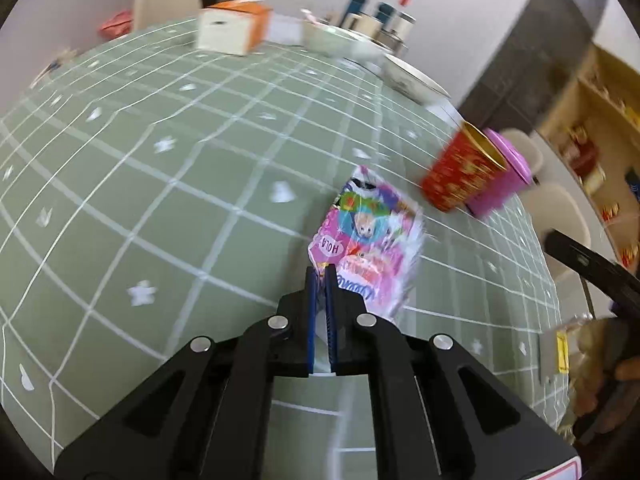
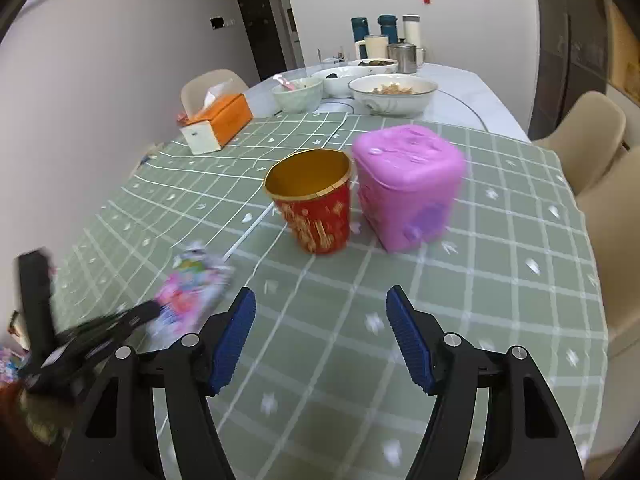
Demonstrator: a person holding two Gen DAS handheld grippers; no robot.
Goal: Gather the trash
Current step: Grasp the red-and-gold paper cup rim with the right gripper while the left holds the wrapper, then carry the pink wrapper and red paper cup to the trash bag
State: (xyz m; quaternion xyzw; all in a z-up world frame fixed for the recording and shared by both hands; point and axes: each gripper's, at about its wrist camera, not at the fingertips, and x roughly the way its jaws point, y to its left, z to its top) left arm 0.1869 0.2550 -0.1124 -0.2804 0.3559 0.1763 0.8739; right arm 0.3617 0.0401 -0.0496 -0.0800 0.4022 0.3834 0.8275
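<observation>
Left wrist view showed the left gripper [image 1: 323, 270] clamped on a pink snack wrapper [image 1: 368, 236] over the green tablecloth [image 1: 160, 200], while the right gripper [image 2: 321, 300] stood apart, empty, before a red cup [image 2: 316, 208] and pink bin [image 2: 408, 184] mid-table.

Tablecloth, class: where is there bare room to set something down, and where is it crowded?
Free: the wide green cloth in front of the red cup and pink bin, and the stretch between the tissue box and cup. Crowded: the far end, with bowls and flasks.
</observation>
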